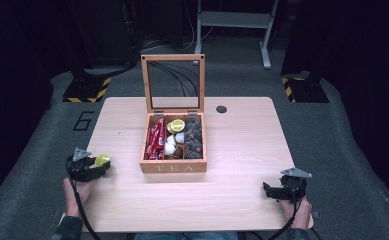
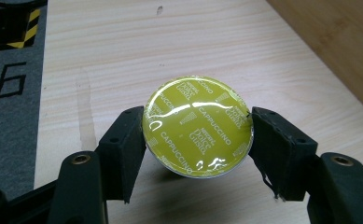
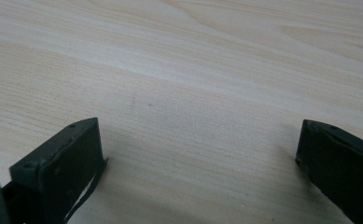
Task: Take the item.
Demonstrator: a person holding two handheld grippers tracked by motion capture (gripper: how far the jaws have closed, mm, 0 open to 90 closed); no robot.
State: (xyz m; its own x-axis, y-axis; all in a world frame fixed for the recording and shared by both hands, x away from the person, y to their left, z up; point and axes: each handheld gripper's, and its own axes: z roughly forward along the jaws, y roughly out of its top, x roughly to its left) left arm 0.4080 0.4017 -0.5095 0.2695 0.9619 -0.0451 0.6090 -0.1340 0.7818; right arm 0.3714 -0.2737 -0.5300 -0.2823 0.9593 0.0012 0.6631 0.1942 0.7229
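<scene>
A yellow-lidded cappuccino capsule (image 2: 198,126) sits between the jaws of my left gripper (image 2: 198,140), which is shut on it just over the table; the same capsule (image 1: 101,160) and left gripper (image 1: 100,166) appear at the table's left edge. A wooden tea box (image 1: 173,167) stands open in the middle, lid upright, holding red sachets (image 1: 155,140), white and yellow capsules (image 1: 174,135) and dark packets (image 1: 193,137). My right gripper (image 1: 269,191) rests near the front right corner, open, jaws wide apart over bare wood (image 3: 202,154).
The light wooden table (image 1: 242,150) has a small dark round hole (image 1: 221,109) at the back right. Grey carpet with a "6" mark (image 1: 83,120) lies to the left. Black stand bases with hazard stripes (image 1: 87,90) sit behind the table.
</scene>
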